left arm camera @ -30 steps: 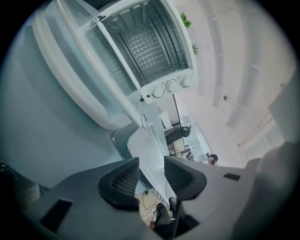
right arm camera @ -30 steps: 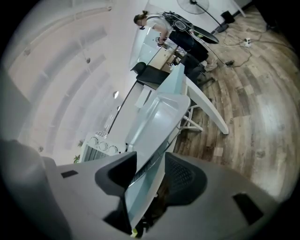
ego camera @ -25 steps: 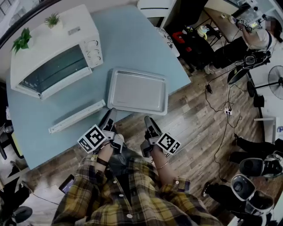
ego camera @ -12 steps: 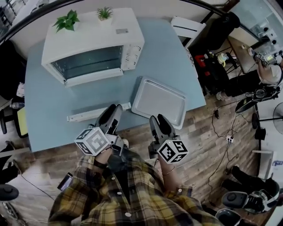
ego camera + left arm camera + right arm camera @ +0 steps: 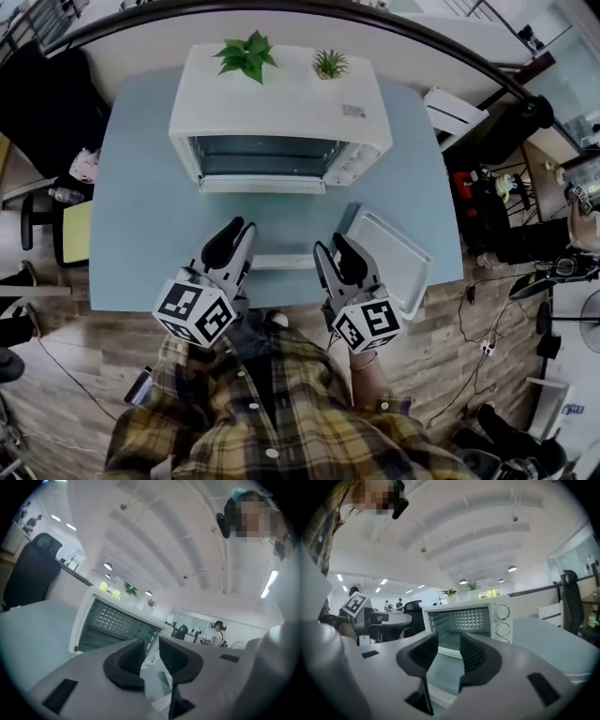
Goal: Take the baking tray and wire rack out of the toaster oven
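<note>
The white toaster oven [image 5: 281,117] stands at the table's far side, its dark glass front [image 5: 262,156] facing me; it also shows in the left gripper view [image 5: 117,623] and the right gripper view [image 5: 468,620]. The silver baking tray [image 5: 392,258] lies empty on the table at the near right. A long white bar [image 5: 281,262] lies between the two grippers. My left gripper [image 5: 234,246] [image 5: 151,651] and right gripper [image 5: 339,251] [image 5: 449,651] hover side by side over the near table edge, pointing at the oven. Both pairs of jaws are closing with nothing between them. I cannot make out a wire rack.
Two small potted plants [image 5: 248,54] [image 5: 328,64] sit on top of the oven. The blue table [image 5: 141,216] ends just under the grippers. A chair [image 5: 70,232] stands at the left and a white chair [image 5: 452,109] at the far right corner.
The head view has swung so the oven sits centred ahead. Both grippers have risen from beside the tray's near edge, rolled upright and moved forward over the table edge.
</note>
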Demonstrator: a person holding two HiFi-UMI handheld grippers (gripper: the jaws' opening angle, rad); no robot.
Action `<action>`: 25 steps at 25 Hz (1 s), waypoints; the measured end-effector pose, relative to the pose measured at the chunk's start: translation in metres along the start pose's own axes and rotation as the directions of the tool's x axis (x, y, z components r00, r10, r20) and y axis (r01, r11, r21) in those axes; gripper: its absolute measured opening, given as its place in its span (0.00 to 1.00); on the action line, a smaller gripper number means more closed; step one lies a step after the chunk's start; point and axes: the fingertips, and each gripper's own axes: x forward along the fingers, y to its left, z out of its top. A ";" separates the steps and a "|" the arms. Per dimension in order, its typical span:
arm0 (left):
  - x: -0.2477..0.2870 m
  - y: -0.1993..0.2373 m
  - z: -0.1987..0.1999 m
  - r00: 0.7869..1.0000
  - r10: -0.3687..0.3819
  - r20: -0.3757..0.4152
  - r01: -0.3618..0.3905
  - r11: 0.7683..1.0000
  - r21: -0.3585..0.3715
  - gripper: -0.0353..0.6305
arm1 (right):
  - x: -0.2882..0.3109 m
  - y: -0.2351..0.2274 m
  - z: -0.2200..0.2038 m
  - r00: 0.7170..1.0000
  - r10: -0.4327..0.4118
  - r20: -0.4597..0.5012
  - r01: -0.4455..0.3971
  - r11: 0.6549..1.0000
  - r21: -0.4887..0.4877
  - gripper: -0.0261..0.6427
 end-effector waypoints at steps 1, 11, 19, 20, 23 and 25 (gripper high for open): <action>-0.004 0.006 0.005 1.000 0.012 0.006 -0.012 0.999 0.038 0.18 | 0.008 0.005 0.003 1.000 0.012 0.002 -0.012 1.000 -0.023 0.25; -0.028 0.050 0.022 0.998 0.056 -0.031 -0.044 0.952 0.303 0.04 | 0.049 0.039 0.025 0.999 -0.015 0.043 0.021 0.987 -0.161 0.07; -0.025 0.057 0.020 0.997 0.051 -0.058 -0.029 0.942 0.333 0.04 | 0.051 0.038 0.022 0.999 -0.039 0.027 0.043 0.987 -0.154 0.04; -0.024 0.059 0.020 0.997 0.050 -0.057 -0.029 0.943 0.331 0.04 | 0.052 0.038 0.022 0.999 -0.037 0.025 0.041 0.987 -0.156 0.04; -0.022 0.061 0.018 0.997 0.045 -0.058 -0.023 0.944 0.330 0.04 | 0.052 0.040 0.019 0.999 -0.035 0.023 0.038 0.987 -0.157 0.04; -0.021 0.060 0.016 0.997 0.037 -0.062 -0.015 0.945 0.328 0.04 | 0.051 0.040 0.019 0.999 -0.038 0.027 0.041 0.988 -0.148 0.04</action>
